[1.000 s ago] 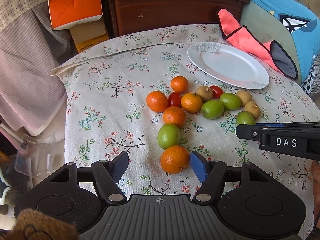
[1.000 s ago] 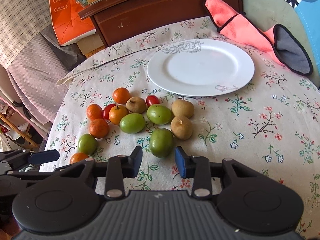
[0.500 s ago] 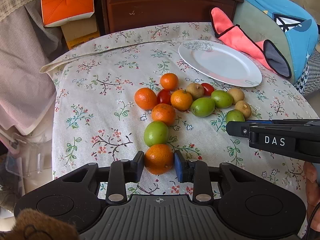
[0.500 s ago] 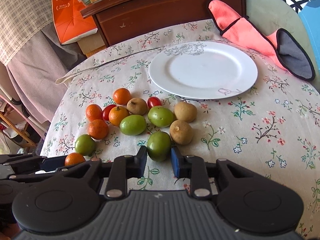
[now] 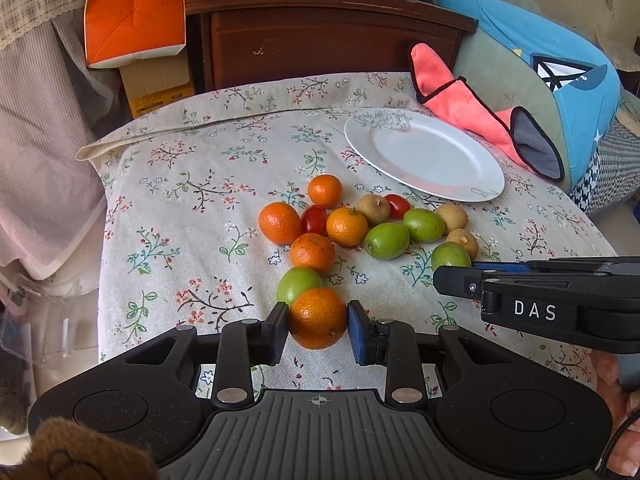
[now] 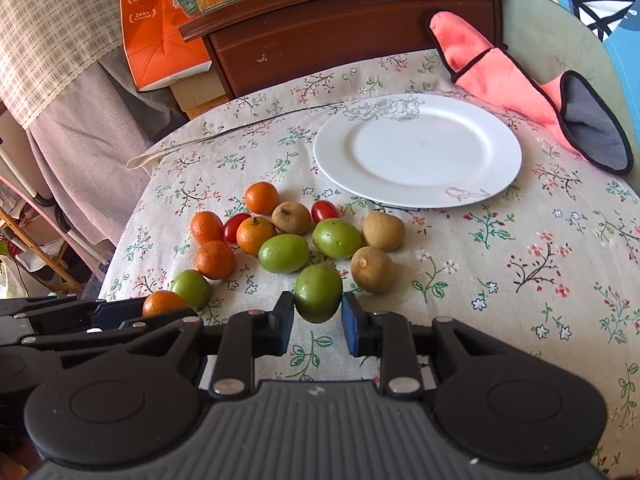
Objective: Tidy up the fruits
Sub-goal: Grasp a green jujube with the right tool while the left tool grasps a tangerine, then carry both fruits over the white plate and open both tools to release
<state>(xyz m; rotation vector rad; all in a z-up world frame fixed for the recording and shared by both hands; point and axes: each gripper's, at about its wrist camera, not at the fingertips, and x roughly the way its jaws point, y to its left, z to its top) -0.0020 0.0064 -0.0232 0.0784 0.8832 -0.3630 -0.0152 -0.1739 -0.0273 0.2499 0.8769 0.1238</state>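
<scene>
A cluster of small fruits lies on the floral tablecloth: oranges [image 5: 312, 253], green fruits [image 5: 386, 240], brown fruits [image 6: 383, 231] and red cherry tomatoes [image 5: 314, 219]. My left gripper [image 5: 318, 326] is shut on an orange [image 5: 317, 318] at the near end of the cluster, lifted slightly. My right gripper [image 6: 317, 316] is shut on a green fruit [image 6: 318, 292], also raised a little off the cloth. An empty white plate [image 6: 418, 150] sits beyond the fruits at the right; it also shows in the left wrist view [image 5: 424, 154].
A pink and grey cloth [image 6: 520, 96] lies right of the plate against a blue cushion [image 5: 560, 80]. A dark wooden cabinet [image 5: 320, 36] and an orange box [image 5: 134, 12] stand behind the table. The table edge drops off at the left.
Both grippers closed from open: the left onto the nearest orange, the right onto the nearest green fruit. Both fruits have since risen slightly off the cloth.
</scene>
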